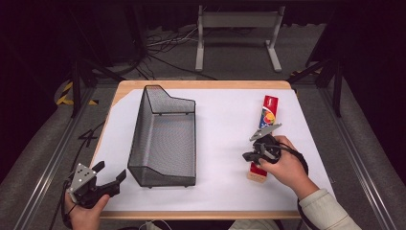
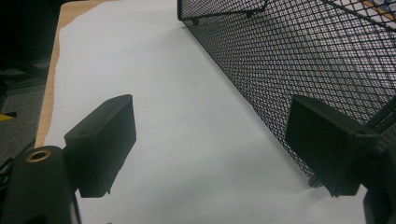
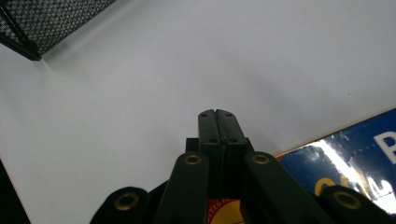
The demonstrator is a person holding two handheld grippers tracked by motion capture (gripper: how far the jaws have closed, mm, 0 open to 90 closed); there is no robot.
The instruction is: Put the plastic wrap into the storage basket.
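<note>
A long red and blue box lies on the white sheet at the right, pointing away from me. My right gripper rests over the box's near part, jaws pressed together and aimed left past its edge. In the right gripper view the shut gripper has nothing between its jaws, and the glossy box lies under and beside it. My left gripper hovers open at the table's front left, beside the black wire mesh basket. In the left gripper view the gripper spans bare sheet next to the basket wall.
The wooden table's edge runs along the front. The mesh basket holds nothing and stands left of centre; its corner shows far off in the right gripper view. White sheet lies between basket and box. A metal stand stands behind the table.
</note>
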